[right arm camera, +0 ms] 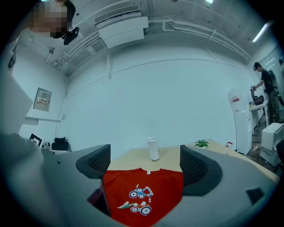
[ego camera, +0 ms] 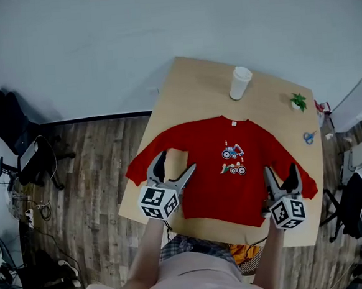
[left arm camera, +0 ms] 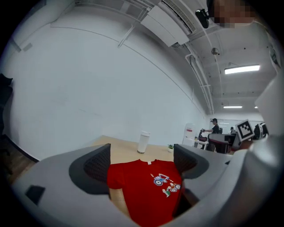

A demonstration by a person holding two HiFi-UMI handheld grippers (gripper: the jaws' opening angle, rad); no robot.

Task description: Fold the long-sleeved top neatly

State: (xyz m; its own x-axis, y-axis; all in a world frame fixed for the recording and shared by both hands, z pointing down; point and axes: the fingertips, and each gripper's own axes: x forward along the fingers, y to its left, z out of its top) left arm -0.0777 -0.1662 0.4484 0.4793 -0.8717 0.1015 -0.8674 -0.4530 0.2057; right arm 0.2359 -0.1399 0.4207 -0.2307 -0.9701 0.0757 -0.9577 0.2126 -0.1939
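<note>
A red long-sleeved top (ego camera: 214, 169) with a small vehicle print lies flat, front up, on the light wooden table (ego camera: 195, 90), sleeves spread down to both sides. My left gripper (ego camera: 173, 167) hovers open over the top's left sleeve and side. My right gripper (ego camera: 282, 175) hovers open over the right sleeve near its cuff. Neither holds anything. In the left gripper view the top (left arm camera: 148, 186) shows between the open jaws. In the right gripper view the top (right arm camera: 144, 195) lies likewise between the spread jaws.
A white tumbler (ego camera: 240, 82) stands at the table's far edge beyond the collar. A small green plant (ego camera: 298, 101) and blue scissors (ego camera: 309, 137) sit near the right edge. Chairs and clutter stand on the wooden floor at both sides.
</note>
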